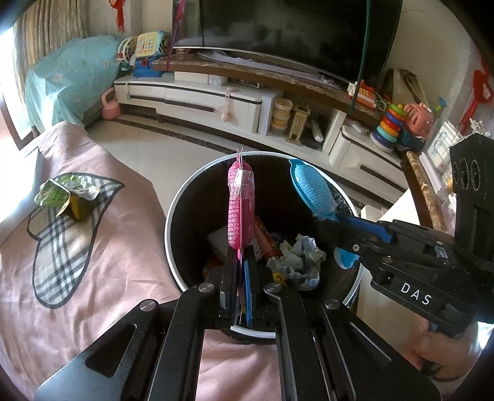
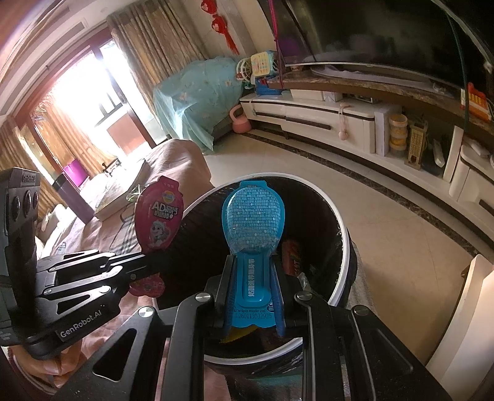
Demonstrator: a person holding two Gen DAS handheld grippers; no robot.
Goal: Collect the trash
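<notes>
Two wrappers poised over bin (image 1: 173,216): left gripper (image 1: 239,259) clamps pink packet (image 1: 239,209), right gripper (image 2: 251,277) clamps blue packet (image 2: 253,216); crumpled carton (image 1: 66,197) left on sofa (image 1: 123,262)

I see a dark television (image 1: 296,27) on a curved marble-topped stand (image 1: 247,72), a pink kettlebell (image 1: 110,105) on the floor beside a blue-draped piece of furniture (image 1: 71,77), and a stacking-ring toy (image 1: 389,125) at the right
</notes>
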